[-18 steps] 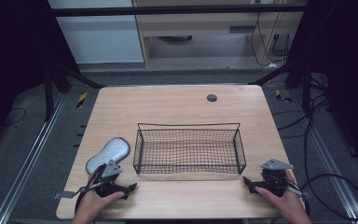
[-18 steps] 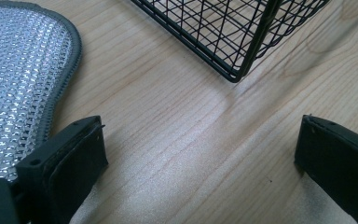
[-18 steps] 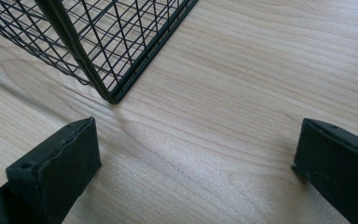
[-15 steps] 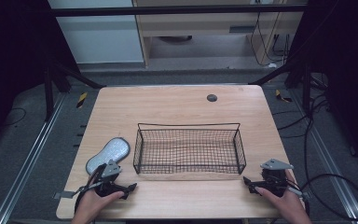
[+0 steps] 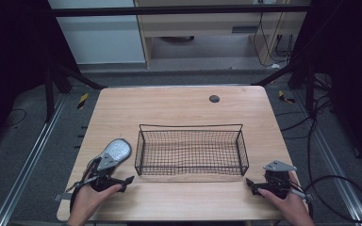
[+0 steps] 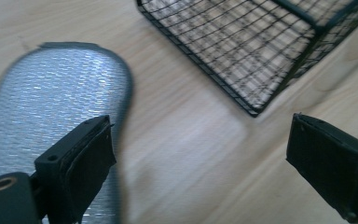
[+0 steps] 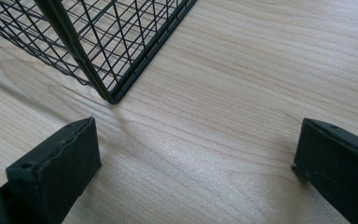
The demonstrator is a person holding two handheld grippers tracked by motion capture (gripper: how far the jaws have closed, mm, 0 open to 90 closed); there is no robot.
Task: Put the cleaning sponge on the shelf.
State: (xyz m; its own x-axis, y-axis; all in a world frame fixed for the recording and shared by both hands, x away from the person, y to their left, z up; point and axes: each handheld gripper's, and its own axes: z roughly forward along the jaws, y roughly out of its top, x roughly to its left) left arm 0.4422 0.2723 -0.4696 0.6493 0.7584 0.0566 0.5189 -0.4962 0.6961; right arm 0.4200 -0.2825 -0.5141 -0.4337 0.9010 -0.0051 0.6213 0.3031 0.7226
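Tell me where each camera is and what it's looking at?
High view: above the table, looking down; both hands and grippers show.
Left gripper view: on the left gripper, facing insole and basket; open jaws show.
Right gripper view: on the right gripper, facing a basket corner; open jaws show.
All share the basket.

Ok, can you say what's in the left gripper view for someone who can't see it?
The left hand-held gripper has its two black jaws wide open above a wooden table, holding nothing. One jaw hangs over a silvery shoe insole lying flat, and a corner of a black wire basket sits beyond.
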